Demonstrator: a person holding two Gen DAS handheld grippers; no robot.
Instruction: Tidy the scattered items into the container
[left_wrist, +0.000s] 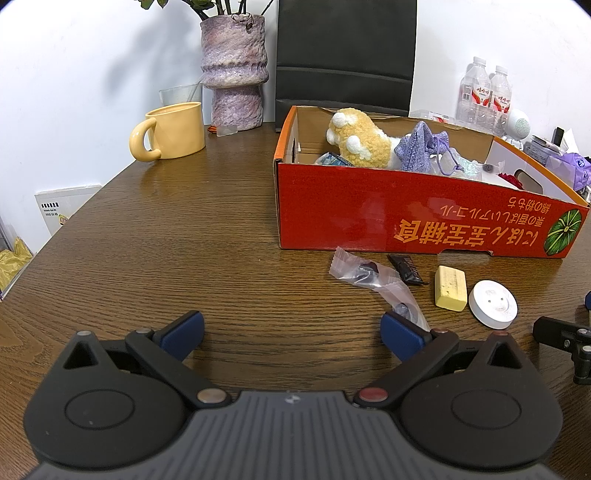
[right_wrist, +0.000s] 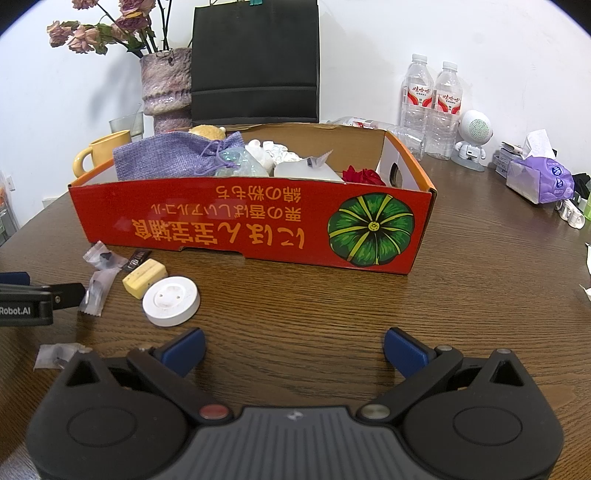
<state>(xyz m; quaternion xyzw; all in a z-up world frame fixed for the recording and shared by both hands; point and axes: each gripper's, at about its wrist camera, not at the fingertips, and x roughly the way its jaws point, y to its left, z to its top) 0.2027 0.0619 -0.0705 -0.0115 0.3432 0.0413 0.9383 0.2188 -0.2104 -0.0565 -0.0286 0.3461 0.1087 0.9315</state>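
Left wrist view: your left gripper has jaws spread wide, holding nothing, low over the table. The clear wrappers lie just ahead of the right-hand jaw, one end touching its pad; the dark sachet, yellow block and white disc sit beyond, all outside the red box. Right wrist view: your right gripper is also spread and empty; the white disc sits just ahead-left of its left jaw. Looks like pick-up stage: next, centre the jaws over one item, then close.
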